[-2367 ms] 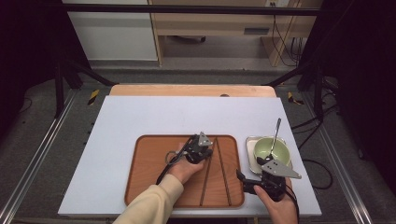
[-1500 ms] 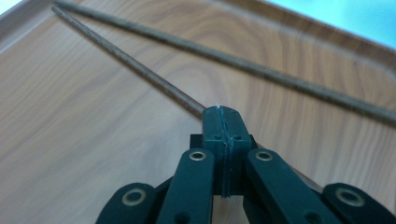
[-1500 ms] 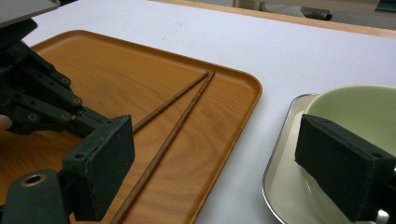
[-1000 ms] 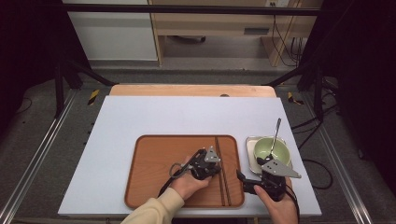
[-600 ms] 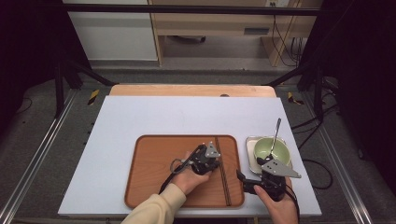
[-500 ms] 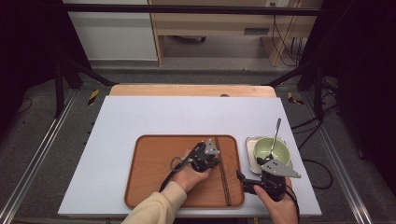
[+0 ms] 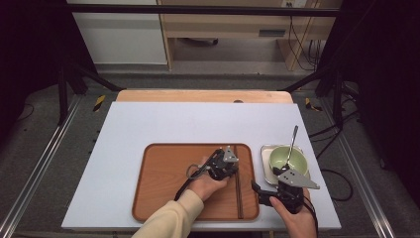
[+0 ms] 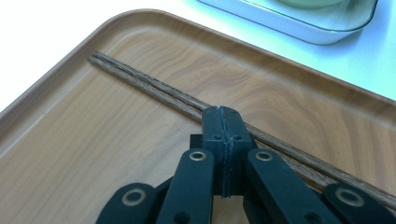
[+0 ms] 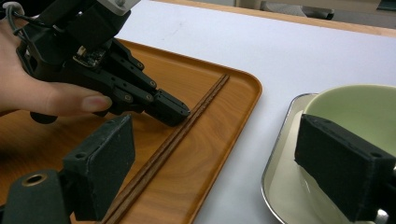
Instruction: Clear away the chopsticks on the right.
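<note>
The left gripper (image 8: 219, 122) is pinched tight with nothing inside. Its tip touches the chopsticks (image 8: 154, 91) on the brown tray (image 8: 70, 154), likely to nudge them straight. The right gripper (image 9: 210, 163) waits wide open, holding nothing.

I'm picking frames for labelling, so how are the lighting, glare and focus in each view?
High view: table evenly lit, surroundings dark, picture soft. Left gripper view: chopsticks sharp, white tabletop blown out at upper left. Right gripper view: its own jaws are near and blurred, tray fairly clear, mild sheen on the bowl.
</note>
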### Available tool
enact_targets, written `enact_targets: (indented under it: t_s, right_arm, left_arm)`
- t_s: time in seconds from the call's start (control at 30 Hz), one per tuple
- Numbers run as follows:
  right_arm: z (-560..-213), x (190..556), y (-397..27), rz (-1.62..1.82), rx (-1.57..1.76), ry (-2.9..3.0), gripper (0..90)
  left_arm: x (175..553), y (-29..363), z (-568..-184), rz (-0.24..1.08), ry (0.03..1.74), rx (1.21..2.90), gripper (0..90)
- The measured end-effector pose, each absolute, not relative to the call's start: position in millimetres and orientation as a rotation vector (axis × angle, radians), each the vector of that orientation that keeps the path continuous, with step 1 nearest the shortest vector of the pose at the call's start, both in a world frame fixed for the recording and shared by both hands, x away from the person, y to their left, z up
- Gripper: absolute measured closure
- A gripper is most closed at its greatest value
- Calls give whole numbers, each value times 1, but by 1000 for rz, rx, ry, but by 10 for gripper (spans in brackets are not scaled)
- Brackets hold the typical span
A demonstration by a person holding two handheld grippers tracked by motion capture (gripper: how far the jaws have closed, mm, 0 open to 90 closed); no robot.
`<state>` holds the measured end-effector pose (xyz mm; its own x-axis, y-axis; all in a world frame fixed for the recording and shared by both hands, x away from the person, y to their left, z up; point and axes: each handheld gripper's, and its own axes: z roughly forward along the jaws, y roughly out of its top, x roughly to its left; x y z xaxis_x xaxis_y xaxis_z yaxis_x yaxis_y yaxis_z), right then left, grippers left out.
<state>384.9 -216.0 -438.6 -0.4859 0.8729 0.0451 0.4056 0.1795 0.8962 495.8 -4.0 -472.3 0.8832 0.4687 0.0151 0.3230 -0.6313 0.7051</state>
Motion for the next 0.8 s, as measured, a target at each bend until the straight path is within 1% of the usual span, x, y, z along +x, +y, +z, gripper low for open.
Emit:
enact_targets:
  t_s: [0.2,0.33,0.43,0.6,0.7,0.8]
  right_arm:
    - [-438,385,-217,1262,1190,1972,122]
    - [-438,385,-218,1261,1184,1972,116]
    - [-437,384,-219,1261,1180,1967,110]
    - [-435,382,-222,1262,1149,1954,103]
    - [-435,383,-223,1261,1148,1951,97]
    - [-436,384,-226,1253,1156,1940,95]
  left_arm:
    - [492,-2,-471,261,556,2306,900]
    - [487,9,-465,274,536,2300,900]
    - [482,21,-462,276,549,2256,900]
    - [467,59,-457,296,562,2189,899]
    - [457,85,-454,341,585,2162,894]
    - [448,110,-451,401,615,2118,837]
